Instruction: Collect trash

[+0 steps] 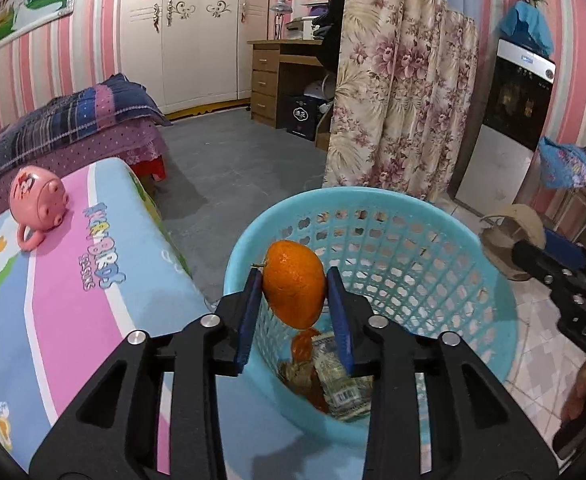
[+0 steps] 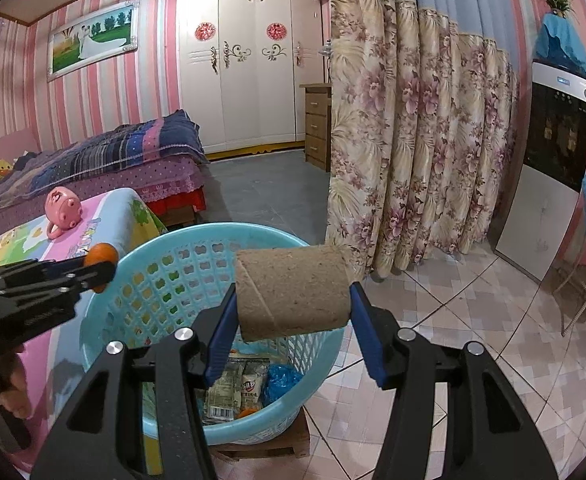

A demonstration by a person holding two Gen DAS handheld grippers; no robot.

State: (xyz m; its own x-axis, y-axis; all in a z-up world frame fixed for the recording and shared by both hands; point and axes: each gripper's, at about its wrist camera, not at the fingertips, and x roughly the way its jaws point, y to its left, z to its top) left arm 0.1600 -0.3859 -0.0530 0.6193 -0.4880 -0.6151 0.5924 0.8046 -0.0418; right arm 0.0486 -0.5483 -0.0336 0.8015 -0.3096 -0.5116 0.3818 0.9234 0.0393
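From the left wrist view, the left gripper [image 1: 294, 284] has its blue pads on either side of an orange peel [image 1: 294, 283] shaped like a whole fruit. The left pad touches the peel's side; the right pad sits right at its other edge, and I cannot tell whether it presses or has just let go. The peel hangs over the near rim of a light blue plastic basket [image 1: 433, 248] with a lattice wall. Down inside the basket lie more orange peel [image 1: 307, 344] and crumpled wrappers [image 1: 343, 384]. To the left is a table covered with a cartoon-print cloth [image 1: 73, 280], and on it a pink toy [image 1: 39, 204]. The right gripper [image 1: 565, 276] shows at the right edge, beside the basket. Further off stand a bed [image 1: 73, 128], a floral curtain [image 1: 401, 100] and a white wardrobe [image 1: 197, 32].

From the right wrist view, the right gripper [image 2: 293, 296] is spread moderately wide and pinches a brown cardboard tube [image 2: 293, 292] crosswise, one pad at each end. The tube hangs above the basket [image 2: 181, 240], near its right rim. Wrappers [image 2: 237, 388] and a blue crumpled bag [image 2: 281, 380] lie at the bottom. The left gripper [image 2: 97, 266] reaches in from the left with the orange peel [image 2: 103, 254] at its tip, over the basket's left rim. The pink toy [image 2: 63, 210] rests on the cloth [image 2: 105, 216] behind.
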